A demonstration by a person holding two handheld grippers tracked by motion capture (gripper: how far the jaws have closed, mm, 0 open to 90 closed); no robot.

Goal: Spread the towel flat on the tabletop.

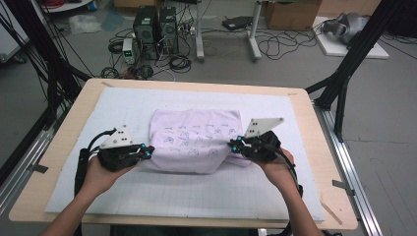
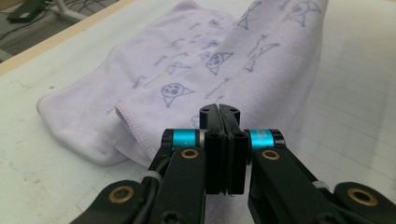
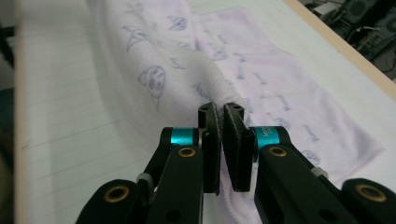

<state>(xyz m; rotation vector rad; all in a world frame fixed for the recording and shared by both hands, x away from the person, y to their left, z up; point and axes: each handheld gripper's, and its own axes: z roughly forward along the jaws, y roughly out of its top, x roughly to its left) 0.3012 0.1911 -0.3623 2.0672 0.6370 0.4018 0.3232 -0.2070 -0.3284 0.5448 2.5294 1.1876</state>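
A pale lilac towel [image 1: 196, 140] printed with small blue cat drawings lies folded in the middle of the white gridded mat [image 1: 147, 191]. My left gripper [image 1: 147, 151] pinches the towel's near left corner, jaws shut on the cloth [image 2: 187, 70], whose hemmed edge hangs lifted off the mat. My right gripper [image 1: 234, 144] pinches the near right corner; in the right gripper view its jaws [image 3: 222, 112] are closed with the thick towel fold [image 3: 187, 79] rising from between them. The near edge of the towel is raised between the two grippers.
The mat covers a light wooden table [image 1: 324, 157]. Black frame legs [image 1: 344, 73] stand at the right and left. Computer towers [image 1: 155, 29], cables and cardboard boxes lie on the floor beyond the far edge.
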